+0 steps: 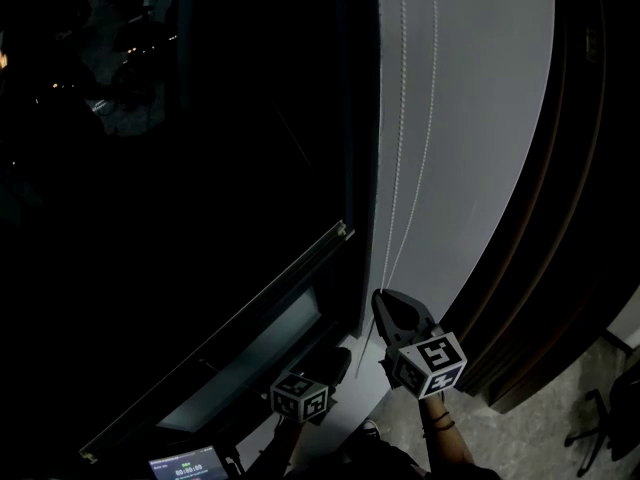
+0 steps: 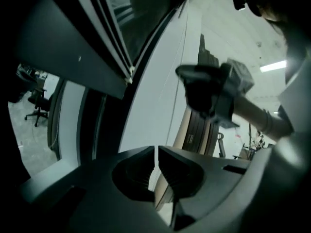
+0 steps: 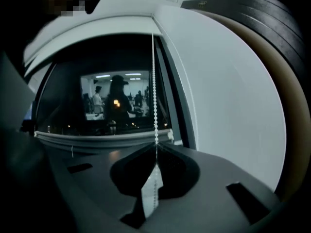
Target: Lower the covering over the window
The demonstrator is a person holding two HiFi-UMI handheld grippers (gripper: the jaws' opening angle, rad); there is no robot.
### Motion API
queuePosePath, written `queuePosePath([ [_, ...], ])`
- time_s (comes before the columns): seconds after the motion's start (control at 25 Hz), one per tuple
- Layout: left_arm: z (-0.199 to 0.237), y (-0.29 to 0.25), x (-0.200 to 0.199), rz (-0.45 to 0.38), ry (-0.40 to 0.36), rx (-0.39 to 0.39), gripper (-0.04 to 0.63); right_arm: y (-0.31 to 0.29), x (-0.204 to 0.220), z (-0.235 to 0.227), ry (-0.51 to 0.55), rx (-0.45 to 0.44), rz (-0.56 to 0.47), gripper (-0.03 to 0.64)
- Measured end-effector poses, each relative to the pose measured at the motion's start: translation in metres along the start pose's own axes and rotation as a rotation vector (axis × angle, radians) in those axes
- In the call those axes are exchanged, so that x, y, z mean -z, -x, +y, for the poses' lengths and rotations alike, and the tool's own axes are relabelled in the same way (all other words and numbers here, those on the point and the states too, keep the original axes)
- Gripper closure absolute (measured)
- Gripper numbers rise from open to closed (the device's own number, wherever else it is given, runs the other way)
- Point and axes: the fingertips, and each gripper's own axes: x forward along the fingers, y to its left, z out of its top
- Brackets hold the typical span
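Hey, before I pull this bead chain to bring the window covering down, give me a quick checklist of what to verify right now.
1. Right gripper shut on the bead chain: ok.
2. Chain runs straight up from the jaws, no tangle: ok.
3. Left gripper is shut; whether it pinches a strand: cannot tell.
4. Held strand is the lowering one: cannot tell.
5. Window glass bare above the grip, nothing across it yet: ok.

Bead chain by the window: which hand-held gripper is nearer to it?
Right. The right hand-held gripper is shut on the bead chain; the left hand-held gripper sits lower-left of it in the head view, jaws together.
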Motion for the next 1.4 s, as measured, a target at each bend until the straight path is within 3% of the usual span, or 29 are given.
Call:
queuePosePath([
  [0.2,-0.017,0.012,-0.093,-0.214,-0.079,0.05,0.586,0.012,0.135,-0.007,-0.113,0.063,0.264,0.604],
  [0.32,-0.04,0.008,-0.132,-0.268,-0.165,0.114,0.535,0.026,0.206,0.001,-0.165,0.071,0.415,0.604],
  [0.4,-0.056,0.004,-0.153,-0.281,-0.214,0.15,0.506,0.031,0.225,0.008,-0.209,0.069,0.445,0.604],
  [0.6,-0.079,-0.008,-0.179,-0.313,-0.28,0.215,0.503,0.028,0.228,0.014,-0.194,0.058,0.468,0.604],
  [0.8,-0.08,-0.013,-0.183,-0.33,-0.271,0.218,0.508,0.031,0.226,0.011,-0.218,0.059,0.449,0.604],
  [0.92,-0.077,-0.016,-0.179,-0.335,-0.259,0.218,0.59,0.032,0.225,0.013,-0.217,0.052,0.447,0.604],
  [0.96,-0.076,-0.016,-0.179,-0.333,-0.242,0.219,0.591,0.033,0.227,0.013,-0.226,0.049,0.447,0.604],
  [1.08,-0.071,-0.016,-0.179,-0.333,-0.211,0.2,0.592,0.033,0.226,0.015,-0.233,0.045,0.435,0.604],
  [1.28,-0.065,-0.008,-0.18,-0.37,-0.16,0.19,0.594,0.045,0.219,0.02,-0.152,0.049,0.436,0.603],
  [1.4,-0.05,-0.008,-0.163,-0.303,-0.183,0.125,0.594,0.049,0.202,0.02,-0.154,0.045,0.382,0.603],
])
